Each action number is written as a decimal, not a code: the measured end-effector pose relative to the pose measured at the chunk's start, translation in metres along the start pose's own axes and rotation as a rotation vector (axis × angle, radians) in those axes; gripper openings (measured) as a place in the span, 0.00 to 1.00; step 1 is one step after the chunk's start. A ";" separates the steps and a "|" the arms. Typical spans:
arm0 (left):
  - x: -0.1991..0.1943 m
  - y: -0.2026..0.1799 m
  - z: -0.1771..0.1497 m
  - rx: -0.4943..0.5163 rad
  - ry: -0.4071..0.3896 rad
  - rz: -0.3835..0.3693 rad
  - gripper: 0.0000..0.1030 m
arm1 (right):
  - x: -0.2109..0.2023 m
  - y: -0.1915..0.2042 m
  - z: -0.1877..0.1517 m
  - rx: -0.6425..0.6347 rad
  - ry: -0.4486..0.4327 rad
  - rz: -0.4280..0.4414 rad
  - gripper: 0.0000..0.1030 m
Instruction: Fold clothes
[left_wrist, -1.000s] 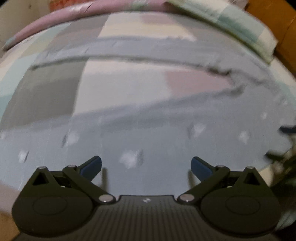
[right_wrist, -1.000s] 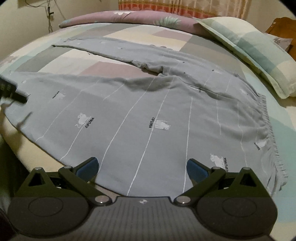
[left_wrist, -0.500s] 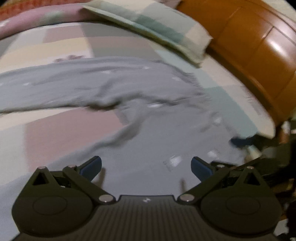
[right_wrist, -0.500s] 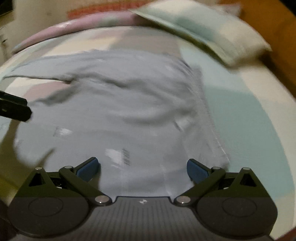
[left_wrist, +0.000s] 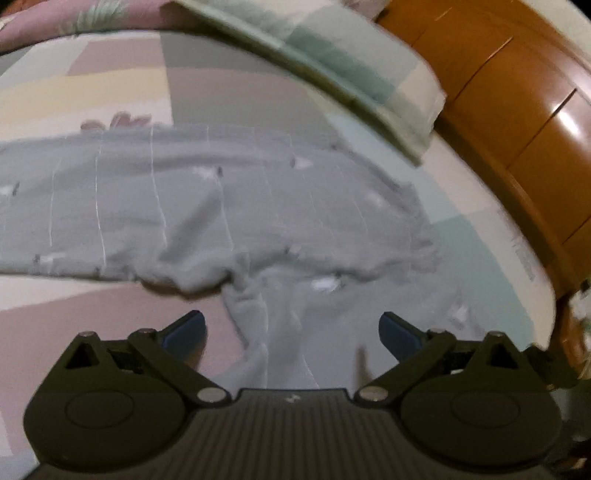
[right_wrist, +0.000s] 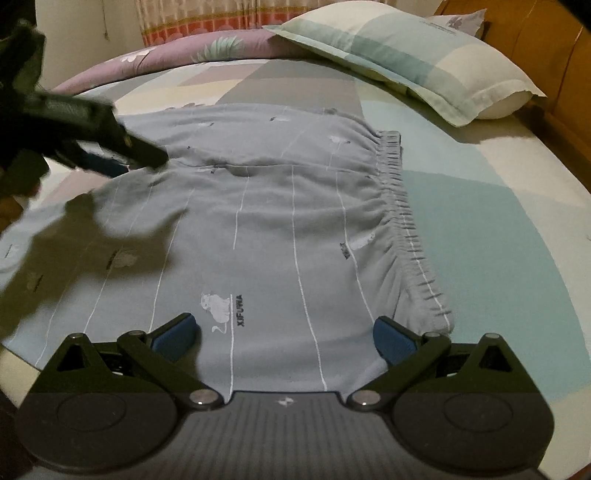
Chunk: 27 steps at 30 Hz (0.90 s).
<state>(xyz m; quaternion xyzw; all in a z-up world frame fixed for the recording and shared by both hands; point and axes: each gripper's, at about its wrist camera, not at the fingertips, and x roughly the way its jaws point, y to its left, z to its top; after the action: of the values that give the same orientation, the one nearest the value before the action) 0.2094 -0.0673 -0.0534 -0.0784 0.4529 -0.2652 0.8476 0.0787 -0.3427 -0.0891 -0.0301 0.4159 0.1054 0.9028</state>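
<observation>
Grey pyjama trousers (right_wrist: 280, 221) with thin white stripes and small cat prints lie spread on the bed, elastic waistband (right_wrist: 406, 221) to the right. My right gripper (right_wrist: 286, 334) hangs open just above the near waist corner, nothing between its blue pads. In the left wrist view the trousers (left_wrist: 229, 206) bunch at the crotch, and my left gripper (left_wrist: 291, 330) is open low over that bunched fabric. From the right wrist view the left gripper (right_wrist: 122, 151) shows as a dark shape over the crotch, casting a shadow.
A checked bedsheet (right_wrist: 480, 221) covers the mattress. A pale checked pillow (right_wrist: 424, 62) lies at the head, beside a purple quilt (right_wrist: 184, 51). A wooden headboard (left_wrist: 517, 122) rises on the right. The bed's near edge is under my right gripper.
Both grippers swung right toward the waist end. The left one moved in from the leg to the crotch. Both stayed open.
</observation>
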 end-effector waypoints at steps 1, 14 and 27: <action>-0.002 -0.008 0.004 0.022 -0.017 -0.027 0.97 | 0.001 0.001 0.001 -0.001 -0.002 -0.001 1.00; 0.093 -0.045 0.043 0.096 0.016 -0.097 0.97 | 0.001 0.001 -0.005 0.006 -0.037 -0.001 1.00; 0.023 -0.036 0.016 0.046 -0.014 -0.085 0.97 | 0.001 0.000 -0.002 -0.012 -0.027 0.010 1.00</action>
<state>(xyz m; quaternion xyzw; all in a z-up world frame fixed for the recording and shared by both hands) 0.2186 -0.1110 -0.0474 -0.0800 0.4370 -0.3109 0.8403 0.0781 -0.3428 -0.0916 -0.0320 0.4033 0.1130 0.9075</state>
